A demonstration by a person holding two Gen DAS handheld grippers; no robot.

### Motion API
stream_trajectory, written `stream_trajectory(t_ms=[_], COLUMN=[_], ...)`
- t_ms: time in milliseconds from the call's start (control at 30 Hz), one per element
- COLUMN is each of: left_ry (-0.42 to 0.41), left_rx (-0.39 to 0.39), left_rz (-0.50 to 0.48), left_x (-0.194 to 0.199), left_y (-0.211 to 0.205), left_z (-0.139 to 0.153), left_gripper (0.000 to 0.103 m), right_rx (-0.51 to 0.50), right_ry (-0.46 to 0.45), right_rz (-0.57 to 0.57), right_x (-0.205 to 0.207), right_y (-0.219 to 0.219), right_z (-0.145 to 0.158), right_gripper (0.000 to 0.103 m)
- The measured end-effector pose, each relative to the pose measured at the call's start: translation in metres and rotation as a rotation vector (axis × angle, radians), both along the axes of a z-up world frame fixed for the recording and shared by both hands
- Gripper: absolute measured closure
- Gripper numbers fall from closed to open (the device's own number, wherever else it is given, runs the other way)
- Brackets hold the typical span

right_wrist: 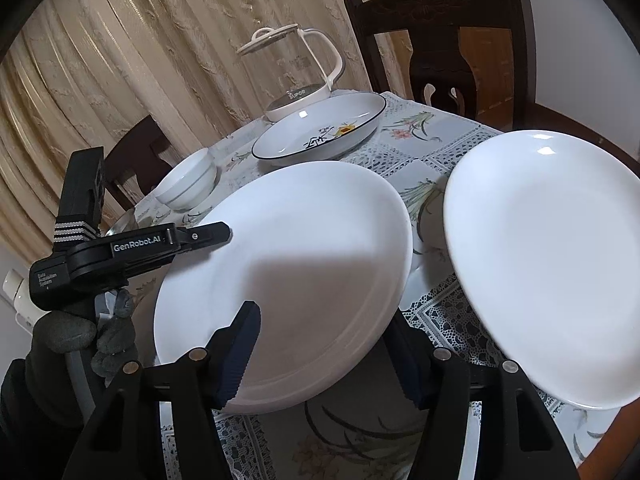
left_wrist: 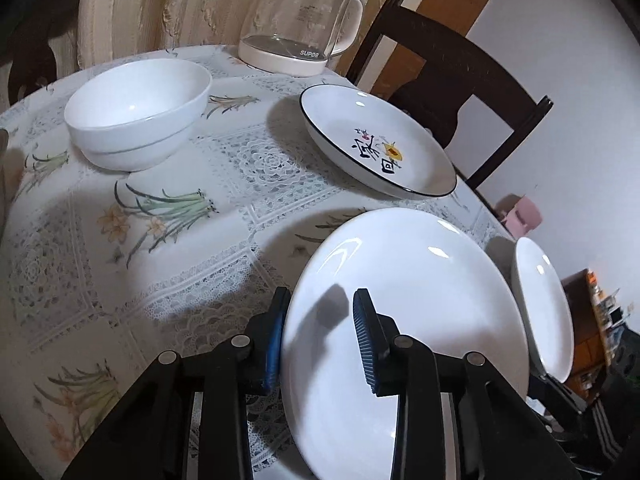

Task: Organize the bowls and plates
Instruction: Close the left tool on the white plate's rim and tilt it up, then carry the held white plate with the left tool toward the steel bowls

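Left gripper (left_wrist: 322, 336) clamps white plate (left_wrist: 400, 300) rim

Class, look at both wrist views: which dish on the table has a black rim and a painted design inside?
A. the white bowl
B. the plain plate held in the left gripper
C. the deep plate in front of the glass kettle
C: the deep plate shows a black rim and a painted design inside; the others are plain white.
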State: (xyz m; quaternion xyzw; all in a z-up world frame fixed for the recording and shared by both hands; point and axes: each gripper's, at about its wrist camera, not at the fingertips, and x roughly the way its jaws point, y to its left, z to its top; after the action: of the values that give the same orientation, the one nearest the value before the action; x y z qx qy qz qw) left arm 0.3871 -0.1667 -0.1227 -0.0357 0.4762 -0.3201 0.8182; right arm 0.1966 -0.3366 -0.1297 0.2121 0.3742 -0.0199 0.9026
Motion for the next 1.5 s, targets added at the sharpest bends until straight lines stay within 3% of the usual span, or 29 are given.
stream_trajectory(t_ms=[300, 733, 1000, 1500], left_ry=[-0.097, -0.084, -0.070, -0.078], left_rx=[0.038, 0.003, -0.020, -0.009], left_rz=[-0.001, 0.087, 0.184, 0.404], left_x=[-0.029, -0.069, -0.093, -0.155], left_y=[0.008, 0.052, 0.094, 0.195], left_z=[0.012, 0.013, 0.015, 0.016], left_gripper=[0.070, 0.070, 0.070, 0.070], right_rx=[-0.056, -0.119, -0.164, -0.161], right_ry=[-0.008, -0.068, -0.125, -0.145], right_rz=[-0.013, 0.038, 0.136, 0.362], right_x=[-0.002, -0.010, -0.015, -0.017], right_y=[0.004, 0.019, 0.046, 0.120], right_z=[0.003, 0.014, 0.022, 0.025], right_gripper=[0.040, 0.041, 0.041, 0.041])
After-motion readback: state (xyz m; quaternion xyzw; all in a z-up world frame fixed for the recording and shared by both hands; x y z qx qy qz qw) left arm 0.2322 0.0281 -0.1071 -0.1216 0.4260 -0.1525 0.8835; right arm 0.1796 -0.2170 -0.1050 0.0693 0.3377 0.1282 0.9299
